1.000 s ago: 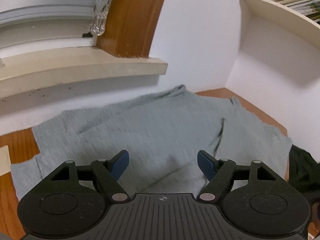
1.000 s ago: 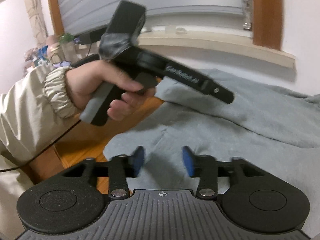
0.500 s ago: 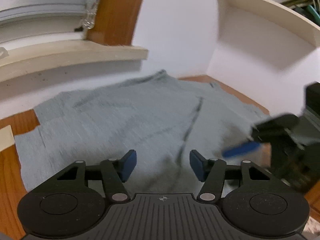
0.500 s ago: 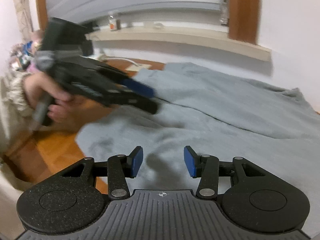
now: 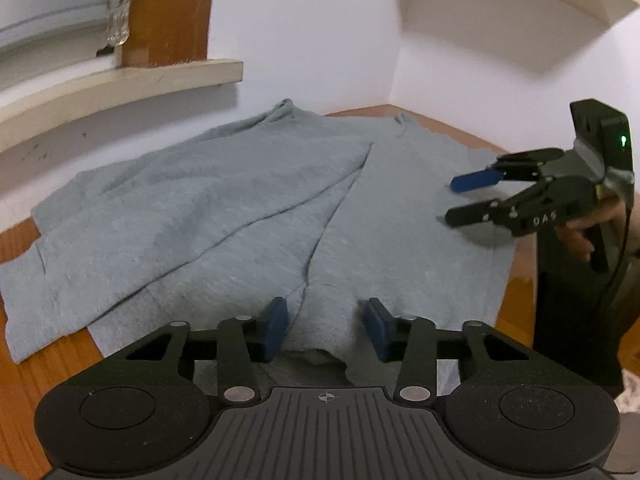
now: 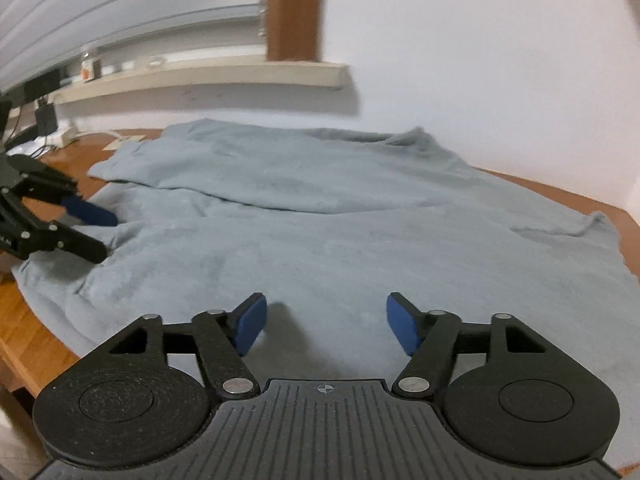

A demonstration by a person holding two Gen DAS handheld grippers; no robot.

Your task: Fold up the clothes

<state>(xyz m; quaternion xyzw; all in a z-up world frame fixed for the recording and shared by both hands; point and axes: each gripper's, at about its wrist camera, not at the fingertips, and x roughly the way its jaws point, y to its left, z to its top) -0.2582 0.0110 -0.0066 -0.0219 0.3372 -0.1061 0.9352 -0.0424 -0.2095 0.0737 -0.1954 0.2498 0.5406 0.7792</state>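
A wooden counter (image 5: 24,236) under it all; a pale window sill (image 5: 120,84) along the white wall (image 5: 304,28); a brown window frame (image 6: 294,8); a small jar (image 6: 86,65) on the sill; a shelf (image 5: 520,8) up right.

Plain grey garment (image 5: 256,216), brown wooden table (image 5: 52,364)
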